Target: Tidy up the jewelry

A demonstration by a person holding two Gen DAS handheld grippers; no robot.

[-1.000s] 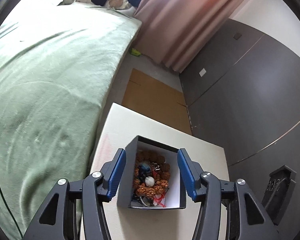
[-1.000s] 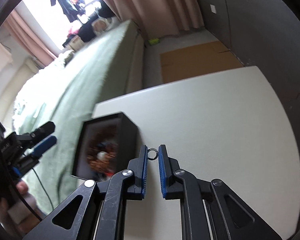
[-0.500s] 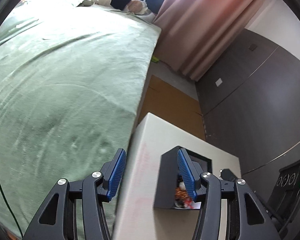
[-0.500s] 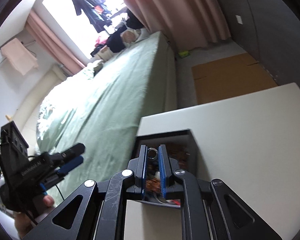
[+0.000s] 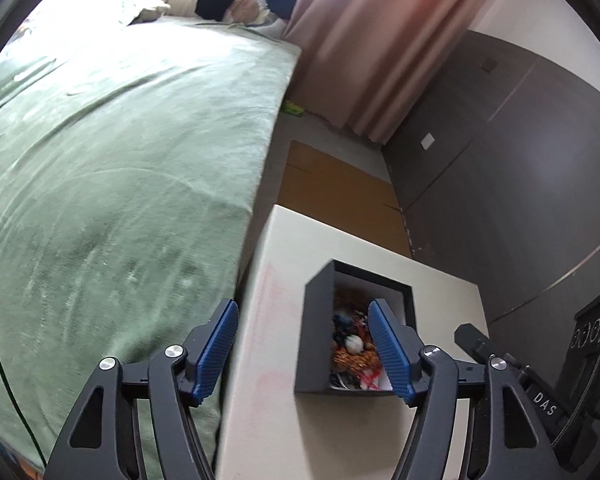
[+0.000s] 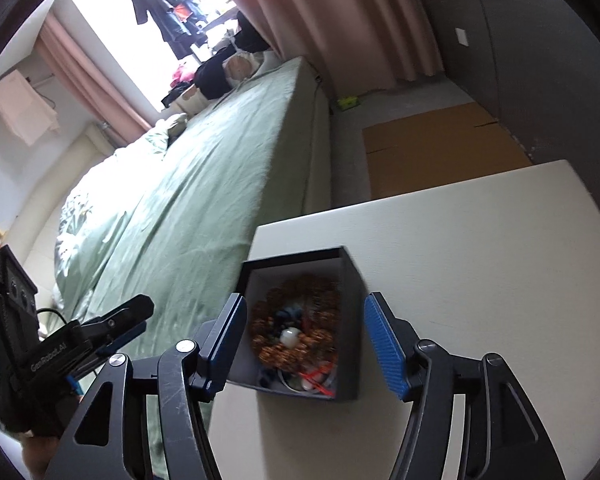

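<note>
A black open box (image 6: 350,316) stands on the white table (image 6: 480,280) near its left edge. It holds a brown bead bracelet (image 6: 296,348) and other small jewelry. My right gripper (image 6: 306,344) is open and empty above the box, one finger over each side wall. My left gripper (image 5: 302,350) is open and empty at the table's left edge, its right finger in front of the box (image 5: 316,336). The left gripper also shows in the right wrist view (image 6: 116,330), left of the box. The small ring is not distinguishable among the contents.
A bed with a green cover (image 5: 120,140) runs along the table's left side. A cardboard sheet (image 6: 440,144) lies on the floor beyond the table. Dark cabinet doors (image 5: 520,152) and a pink curtain (image 5: 372,40) stand at the right and back.
My right gripper carried a small ring from the table to above the box and has opened; the ring is no longer between its fingers. My left gripper shifted left off the box.
</note>
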